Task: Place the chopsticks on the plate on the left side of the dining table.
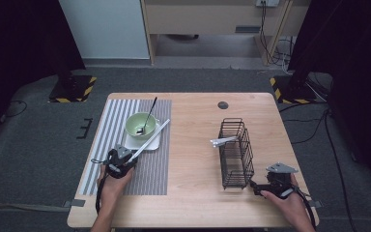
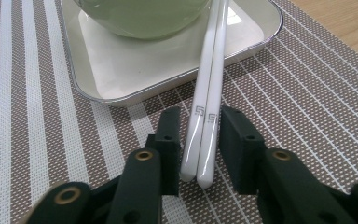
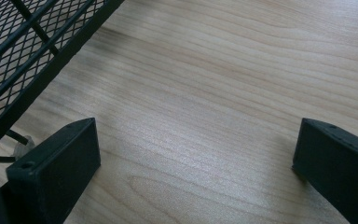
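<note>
The left gripper [image 2: 198,144] brackets the near ends of a pair of glossy white plastic chopsticks [image 2: 207,107], its jaws parted just beside them with thin gaps. The chopsticks slant across the striped grey woven placemat [image 1: 149,166] at the wooden table's [image 1: 193,145] left side, leaning on the white square tray [image 2: 121,70] under the pale green bowl [image 1: 140,124]. The right gripper [image 3: 196,158], spread wide, rests near the right front corner beside the black wire mesh basket [image 1: 235,152].
</note>
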`<act>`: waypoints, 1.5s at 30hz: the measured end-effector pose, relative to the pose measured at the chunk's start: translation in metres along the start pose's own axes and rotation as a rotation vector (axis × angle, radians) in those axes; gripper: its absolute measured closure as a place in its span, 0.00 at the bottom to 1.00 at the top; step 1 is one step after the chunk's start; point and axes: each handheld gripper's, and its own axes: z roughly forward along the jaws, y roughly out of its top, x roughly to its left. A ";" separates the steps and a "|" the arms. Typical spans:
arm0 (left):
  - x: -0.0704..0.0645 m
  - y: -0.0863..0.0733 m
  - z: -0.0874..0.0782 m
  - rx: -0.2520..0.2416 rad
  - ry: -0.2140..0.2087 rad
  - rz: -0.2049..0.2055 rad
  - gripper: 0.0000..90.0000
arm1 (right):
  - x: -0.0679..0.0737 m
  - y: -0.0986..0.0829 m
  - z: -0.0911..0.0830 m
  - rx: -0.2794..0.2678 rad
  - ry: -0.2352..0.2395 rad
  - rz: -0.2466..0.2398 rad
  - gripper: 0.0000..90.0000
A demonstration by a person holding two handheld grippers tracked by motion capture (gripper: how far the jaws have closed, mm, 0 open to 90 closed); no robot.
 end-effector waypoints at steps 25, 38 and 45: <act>0.006 -0.002 0.000 -0.013 0.100 -0.019 0.55 | 0.000 0.000 0.000 0.000 0.000 0.000 0.01; 0.014 -0.004 -0.001 -0.032 0.151 -0.042 0.58 | 0.000 0.000 0.000 0.000 0.000 0.001 0.01; 0.017 -0.004 0.001 -0.038 0.163 -0.047 0.59 | 0.000 0.000 0.000 0.000 0.000 0.001 0.01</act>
